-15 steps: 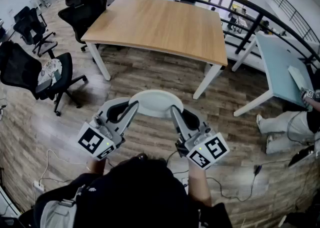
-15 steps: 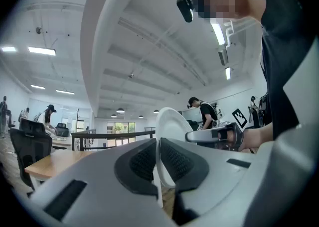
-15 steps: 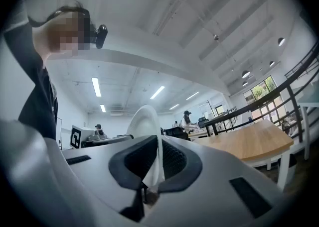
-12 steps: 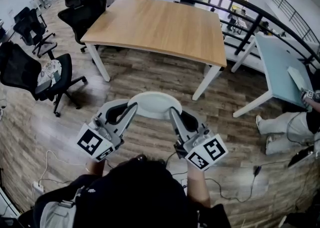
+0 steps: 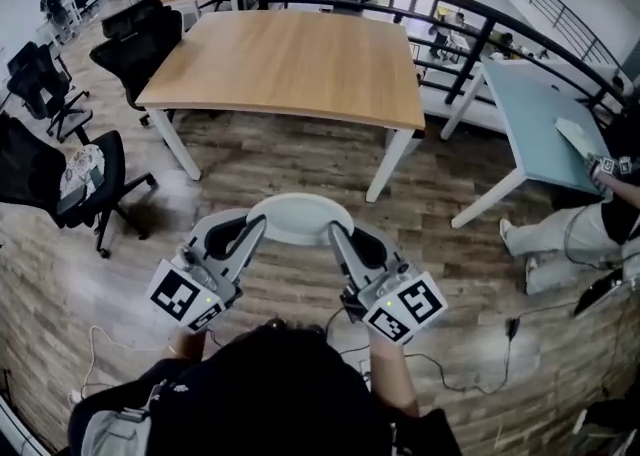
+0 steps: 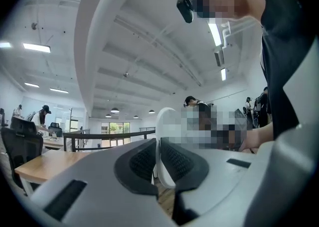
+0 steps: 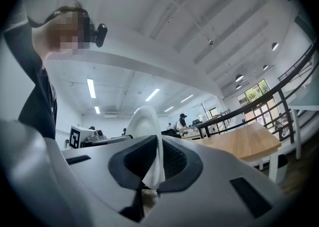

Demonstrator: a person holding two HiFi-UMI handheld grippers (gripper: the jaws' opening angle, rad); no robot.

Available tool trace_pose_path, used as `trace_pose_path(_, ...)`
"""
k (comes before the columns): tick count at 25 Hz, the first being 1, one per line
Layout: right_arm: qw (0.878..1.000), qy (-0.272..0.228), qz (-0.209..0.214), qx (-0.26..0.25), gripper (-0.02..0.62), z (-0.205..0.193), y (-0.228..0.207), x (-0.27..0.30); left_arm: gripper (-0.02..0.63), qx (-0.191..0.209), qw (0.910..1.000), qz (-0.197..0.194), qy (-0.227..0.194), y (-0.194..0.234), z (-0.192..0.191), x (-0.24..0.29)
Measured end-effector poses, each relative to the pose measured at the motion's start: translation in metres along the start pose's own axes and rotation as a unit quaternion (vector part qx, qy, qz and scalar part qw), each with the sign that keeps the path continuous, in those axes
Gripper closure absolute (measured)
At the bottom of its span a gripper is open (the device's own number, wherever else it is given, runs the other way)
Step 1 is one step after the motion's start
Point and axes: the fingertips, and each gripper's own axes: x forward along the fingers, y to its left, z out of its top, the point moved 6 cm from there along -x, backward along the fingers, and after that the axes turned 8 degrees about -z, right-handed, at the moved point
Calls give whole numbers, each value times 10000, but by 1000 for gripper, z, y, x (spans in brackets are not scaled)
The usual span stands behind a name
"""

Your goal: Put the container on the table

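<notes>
A shallow white round container (image 5: 296, 216) hangs over the wooden floor in front of me, held by its rim from both sides. My left gripper (image 5: 262, 223) is shut on its left rim, and my right gripper (image 5: 333, 231) is shut on its right rim. In the left gripper view the container's white edge (image 6: 162, 136) is pinched between the dark pads. The right gripper view shows the same rim (image 7: 149, 136) squeezed between that gripper's pads. The light wooden table (image 5: 290, 56) stands beyond the container, a stretch of floor away.
Black office chairs (image 5: 50, 169) stand to the left of the table. A pale blue table (image 5: 545, 129) is at the right, with a seated person (image 5: 575, 239) beside it. A dark railing (image 5: 480, 19) runs behind the tables. Cables lie on the floor near my feet.
The view has shifted slightly, and the table now sits a little nearer and more to the left. Both grippers keep their hold on the container.
</notes>
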Motion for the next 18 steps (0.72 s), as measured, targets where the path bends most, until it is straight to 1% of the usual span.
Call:
trace_pose_path(10, 9972, -175, -726, 1, 569, 13, -39, -59, 575, -50, 9975, -695, -98, -32, -5, 64)
trace_pose_path(13, 9959, -223, -872, 84, 569, 16, -48, -77, 575, -67, 9964, -838, -87, -44, -5, 81)
trace_pose_path(18, 9934, -359, -1087, 22, 569, 23, -56, -103, 575, -49, 9944, -1050, -116, -62, -1, 100)
